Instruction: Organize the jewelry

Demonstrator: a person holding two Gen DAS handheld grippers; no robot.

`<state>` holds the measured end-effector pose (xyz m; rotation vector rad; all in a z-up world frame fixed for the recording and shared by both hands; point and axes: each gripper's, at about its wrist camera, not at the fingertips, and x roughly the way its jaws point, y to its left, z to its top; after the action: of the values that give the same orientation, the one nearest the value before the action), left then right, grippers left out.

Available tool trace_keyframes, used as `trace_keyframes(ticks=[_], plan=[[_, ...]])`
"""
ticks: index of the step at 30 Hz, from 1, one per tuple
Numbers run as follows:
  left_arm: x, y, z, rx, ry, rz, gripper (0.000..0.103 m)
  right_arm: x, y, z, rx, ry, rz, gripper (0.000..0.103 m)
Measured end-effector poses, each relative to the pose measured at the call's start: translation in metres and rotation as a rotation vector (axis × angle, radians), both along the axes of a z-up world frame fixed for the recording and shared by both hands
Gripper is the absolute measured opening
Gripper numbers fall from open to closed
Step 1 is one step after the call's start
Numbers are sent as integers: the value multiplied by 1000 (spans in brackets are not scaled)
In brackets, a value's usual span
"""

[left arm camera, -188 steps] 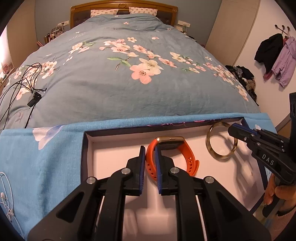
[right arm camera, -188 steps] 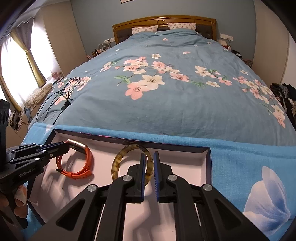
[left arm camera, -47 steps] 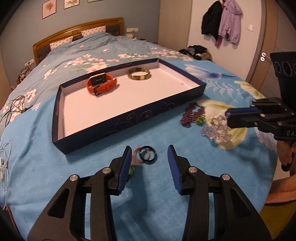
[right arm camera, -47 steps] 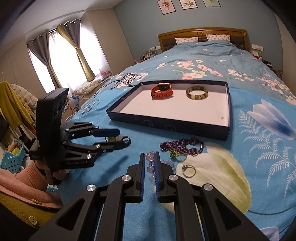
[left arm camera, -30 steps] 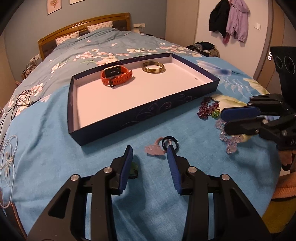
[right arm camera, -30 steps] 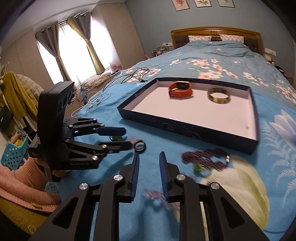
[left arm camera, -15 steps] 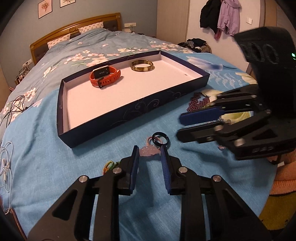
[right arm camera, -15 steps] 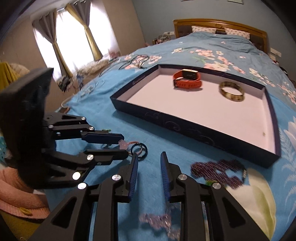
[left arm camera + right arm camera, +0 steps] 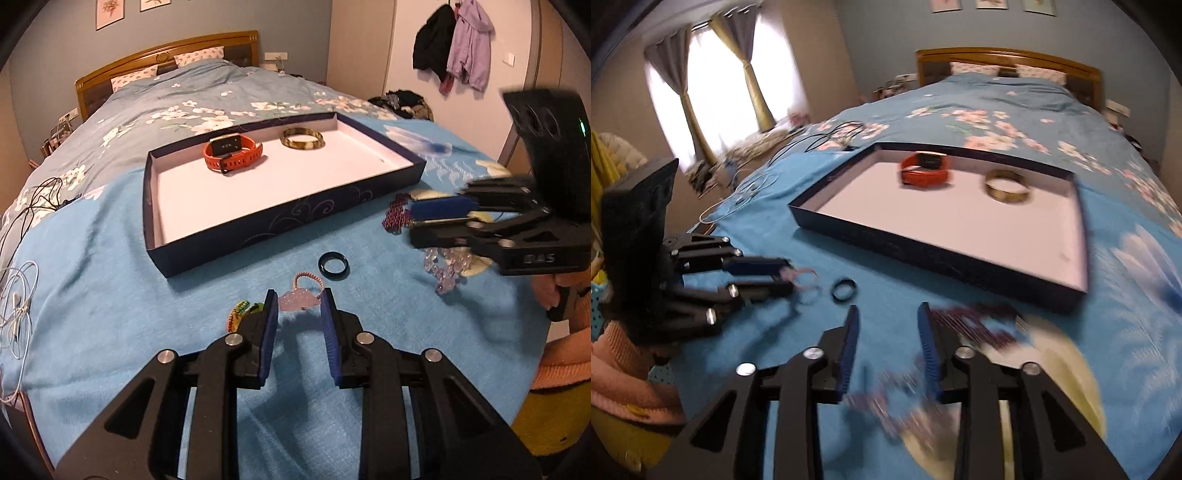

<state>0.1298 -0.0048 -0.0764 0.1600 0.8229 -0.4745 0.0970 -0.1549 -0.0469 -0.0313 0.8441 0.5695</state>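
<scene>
1. The left gripper (image 9: pixel 296 308) stands with its jaws moderately apart and empty, flanking the pink cloud charm (image 9: pixel 298 300) on its coiled pink band, which lies on the blue cloth just in front of the tray (image 9: pixel 258 227). If the jaws close too high, they may catch only the thin charm edge and it could slip out or flip away.

2. The black ring (image 9: pixel 333 265) lies between the charm and the tray's near wall, close to the charm's band. A forward push during the grasp could knock it along the cloth or drag it with the band.

3. A small multicoloured band (image 9: pixel 242 312) sits beside the left finger, on the side away from the ring. The finger may snag it and lift two pieces together.

4. The right gripper (image 9: pixel 888 334) is also open wide and holds nothing; its view is motion-blurred, so the purple bead strand (image 9: pixel 971 326) and clear crystal bracelet (image 9: pixel 448 264) in front of the tray are probably under it, though exact contact is unclear. Sweeping fast there risks tangling or scattering the beads.

5. Inside the tray, the orange watch (image 9: pixel 232 153) and amber bangle (image 9: pixel 303 138) sit at the far end; a careless drop could pile new pieces onto them.
</scene>
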Motion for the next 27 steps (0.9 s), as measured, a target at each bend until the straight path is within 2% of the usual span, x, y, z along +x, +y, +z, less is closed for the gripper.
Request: trace_keyframes(ticks=[6, 14, 15, 16, 17, 20, 21, 23, 24, 27], plan=[[-2, 0, 5, -25, -19, 7, 24, -23, -23, -12, -58, 34, -47, 36], [-5, -3, 9, -27, -32, 9, 24, -21, -8, -22, -50, 41, -12, 43], [-5, -3, 9, -28, -32, 13, 24, -21, -8, -22, -57, 36, -13, 39], [-5, -2, 9, -29, -33, 15, 24, -22, -7, -22, -68, 29, -20, 24], [-5, -1, 9, -32, -32, 17, 24, -21, -7, -23, -82, 26, -28, 15], [-4, -1, 10, -34, -36, 18, 24, -19, -11, -23, -56, 35, -34, 14], [-4, -1, 10, -35, -37, 18, 24, -20, -11, -22, -52, 30, -34, 6], [-3, 0, 11, -38, -41, 21, 24, -21, -13, -16, -22, 18, -29, 4], [-3, 0, 12, -39, -44, 22, 24, -21, -13, -12, -17, 7, -27, 0], [-2, 1, 16, -45, -55, 24, 24, -21, -14, -2, 3, -13, -21, 0]])
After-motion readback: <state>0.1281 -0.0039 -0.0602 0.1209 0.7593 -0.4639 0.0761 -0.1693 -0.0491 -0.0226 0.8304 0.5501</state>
